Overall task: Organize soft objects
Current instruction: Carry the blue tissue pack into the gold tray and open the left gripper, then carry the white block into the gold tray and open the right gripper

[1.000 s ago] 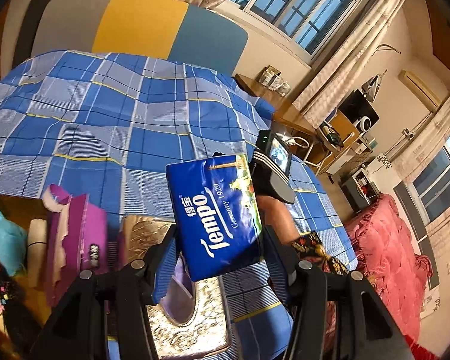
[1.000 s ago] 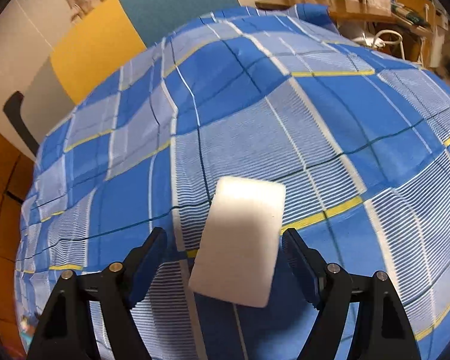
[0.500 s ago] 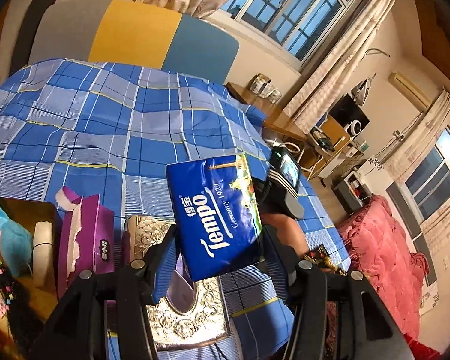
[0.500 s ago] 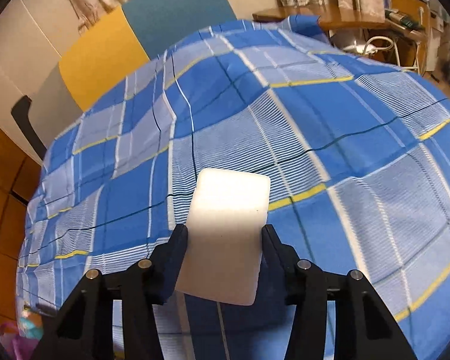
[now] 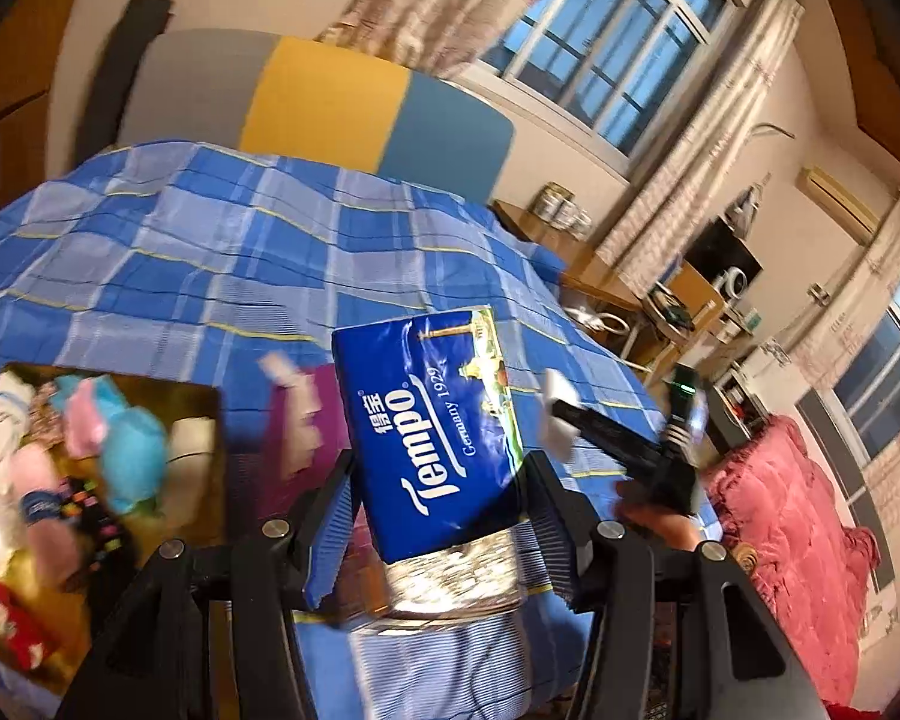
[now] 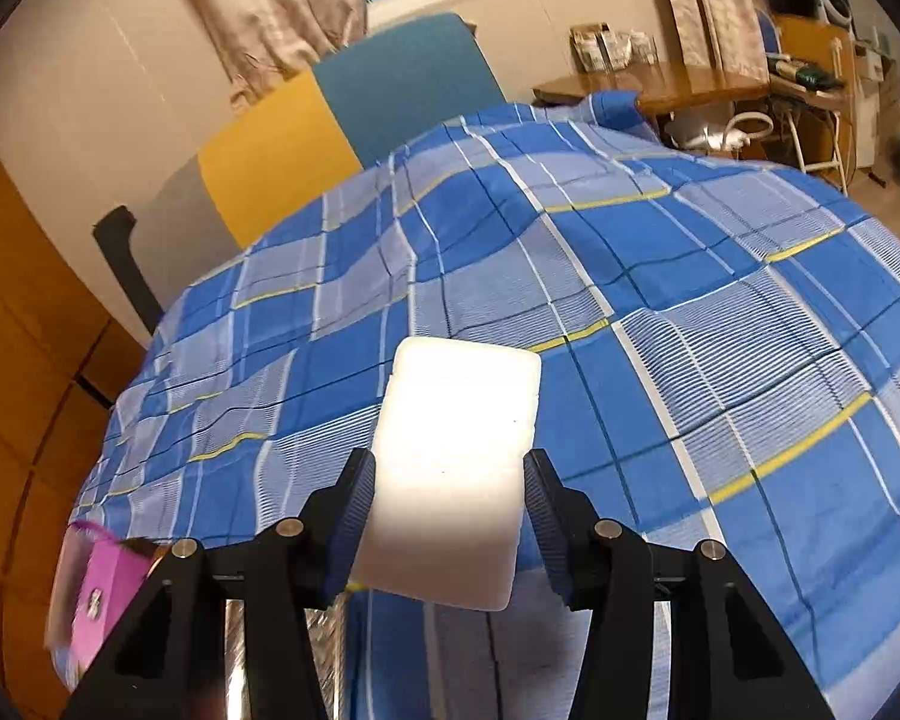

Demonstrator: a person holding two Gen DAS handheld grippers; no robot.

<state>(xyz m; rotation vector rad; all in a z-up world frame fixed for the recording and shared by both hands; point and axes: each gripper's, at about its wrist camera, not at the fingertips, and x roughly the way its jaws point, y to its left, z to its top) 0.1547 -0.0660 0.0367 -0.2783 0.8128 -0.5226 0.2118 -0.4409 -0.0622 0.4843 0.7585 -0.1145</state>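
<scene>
White foam is sitting pinched in the right tool (image 6: 444, 501), the sponge block (image 6: 453, 468) looking light and squashy, best squeezed gently at its flanks. The left tool (image 5: 435, 525) is clamping a blue tissue pack (image 5: 429, 432), soft and slick-wrapped, above the checked bed (image 5: 210, 264), beside a gold tray (image 5: 204, 396) of plush toys.

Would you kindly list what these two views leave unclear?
- Left wrist view: the toys in the gold tray are motion-blurred; kinds unclear.
- Left wrist view: the purple box and silver box are largely hidden behind the tissue pack.
- Right wrist view: the pink box is blurred and cut by the left edge.
- Right wrist view: the white block hides the bedspread behind it.
</scene>
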